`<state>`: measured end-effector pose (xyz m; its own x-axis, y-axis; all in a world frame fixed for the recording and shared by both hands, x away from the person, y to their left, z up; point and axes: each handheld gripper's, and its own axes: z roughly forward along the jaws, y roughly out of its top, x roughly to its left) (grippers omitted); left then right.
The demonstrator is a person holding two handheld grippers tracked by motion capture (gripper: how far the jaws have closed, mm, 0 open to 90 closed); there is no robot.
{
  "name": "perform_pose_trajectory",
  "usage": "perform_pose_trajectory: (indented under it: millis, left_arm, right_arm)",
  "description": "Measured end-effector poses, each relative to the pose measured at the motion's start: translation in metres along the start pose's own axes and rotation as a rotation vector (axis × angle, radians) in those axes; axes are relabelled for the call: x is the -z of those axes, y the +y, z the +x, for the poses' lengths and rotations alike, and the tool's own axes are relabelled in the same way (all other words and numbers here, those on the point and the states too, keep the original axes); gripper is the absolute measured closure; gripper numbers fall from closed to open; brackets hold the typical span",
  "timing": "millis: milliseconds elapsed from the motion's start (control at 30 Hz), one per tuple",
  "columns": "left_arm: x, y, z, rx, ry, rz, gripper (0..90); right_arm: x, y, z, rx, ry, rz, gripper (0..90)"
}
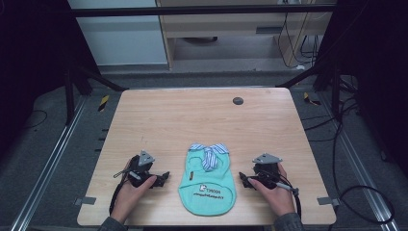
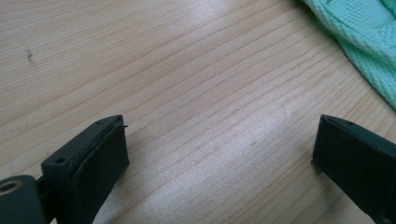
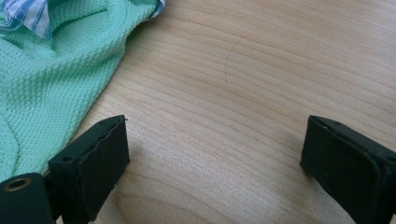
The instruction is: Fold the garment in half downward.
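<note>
- Two hands enter from the bottom edge of the high view, one on each gripper: the left gripper (image 1: 164, 178) sits at the near left of the table (image 1: 159, 120), the right gripper (image 1: 244, 181) at the near right.
- Between them, near the front edge, lies one small mint-green garment (image 1: 208, 185), flat, with a blue-and-white striped collar (image 1: 210, 153) at its far end and a small printed label on its lower half.
- Each gripper carries one grey three-cornered plate and one trailing cable; both point inward toward the garment, close to it but apart from it.
- Left gripper view: its two black jaws stand wide apart over bare wood, nothing between them; a corner of the mint-green garment (image 2: 364, 42) shows at the upper right, and its knit mesh is plain here, unlike from above.
- Right gripper view: its jaws are likewise spread wide and hold nothing; the garment (image 3: 51, 88) lies at the left, just beside the left-hand jaw, with the striped collar (image 3: 28, 14) at the top corner.
- High view alone gives one dark round disc (image 1: 237, 100) near the table's far edge.
</note>
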<state>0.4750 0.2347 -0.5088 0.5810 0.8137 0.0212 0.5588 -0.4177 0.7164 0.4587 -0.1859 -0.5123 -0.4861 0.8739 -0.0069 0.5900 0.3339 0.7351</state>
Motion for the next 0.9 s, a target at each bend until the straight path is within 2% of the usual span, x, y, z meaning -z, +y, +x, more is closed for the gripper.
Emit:
perform_pose_trajectory:
  millis: [167, 300, 333, 367, 400, 433, 533, 567, 600, 633, 667, 700, 733, 767, 900]
  left_arm:
    - [-0.001, 0.001, -0.001, 0.003, -0.001, 0.003, 1.8]
    - [0.001, 0.007, -0.001, -0.022, -0.016, 0.038, 5.1]
    - [0.001, 0.012, 0.002, -0.021, -0.029, 0.049, 8.5]
    - [0.001, 0.012, 0.002, -0.021, -0.029, 0.049, 9.4]
    - [0.001, 0.019, 0.006, -0.04, -0.035, 0.076, 11.1]
    - [0.001, 0.024, 0.008, -0.043, -0.04, 0.082, 12.7]
    - [0.002, 0.04, 0.013, -0.023, -0.079, 0.086, 19.3]
    - [0.002, 0.04, 0.013, -0.023, -0.079, 0.086, 20.8]
    - [0.002, 0.05, 0.014, -0.026, -0.087, 0.088, 23.9]
    - [0.002, 0.05, 0.014, -0.026, -0.087, 0.088, 24.8]
    - [0.001, 0.058, 0.013, -0.036, -0.086, 0.092, 26.7]
    - [0.0, 0.062, 0.012, -0.045, -0.087, 0.098, 26.7]
    - [-0.003, 0.073, 0.009, -0.07, -0.083, 0.112, 29.5]
    - [-0.005, 0.078, 0.008, -0.078, -0.083, 0.114, 31.1]
    - [-0.01, 0.099, 0.003, -0.113, -0.101, 0.125, 41.7]
  right_arm:
    - [0.0, 0.0, 0.0, 0.0, 0.002, -0.001, 7.1]
    - [0.0, 0.001, 0.0, 0.017, 0.019, 0.003, 9.3]
    - [0.002, 0.006, -0.001, 0.037, 0.04, 0.034, 20.7]
    - [0.003, 0.009, -0.002, 0.048, 0.05, 0.046, 24.0]
    - [0.004, 0.013, -0.002, 0.065, 0.056, 0.067, 27.7]
    - [0.004, 0.018, -0.002, 0.08, 0.063, 0.088, 30.5]
    - [0.004, 0.037, 0.0, 0.139, 0.071, 0.122, 39.3]
    - [0.004, 0.037, 0.0, 0.139, 0.071, 0.122, 39.3]
    - [0.003, 0.051, 0.002, 0.178, 0.065, 0.133, 43.1]
    - [0.003, 0.051, 0.002, 0.178, 0.065, 0.133, 43.1]
    - [0.0, 0.066, 0.005, 0.212, 0.063, 0.16, 46.7]
    - [0.0, 0.066, 0.005, 0.212, 0.063, 0.16, 46.7]
    - [-0.006, 0.078, 0.007, 0.235, 0.061, 0.192, 50.6]
    - [-0.007, 0.083, 0.007, 0.242, 0.063, 0.202, 51.9]
    - [-0.017, 0.105, 0.009, 0.245, 0.073, 0.242, 57.0]
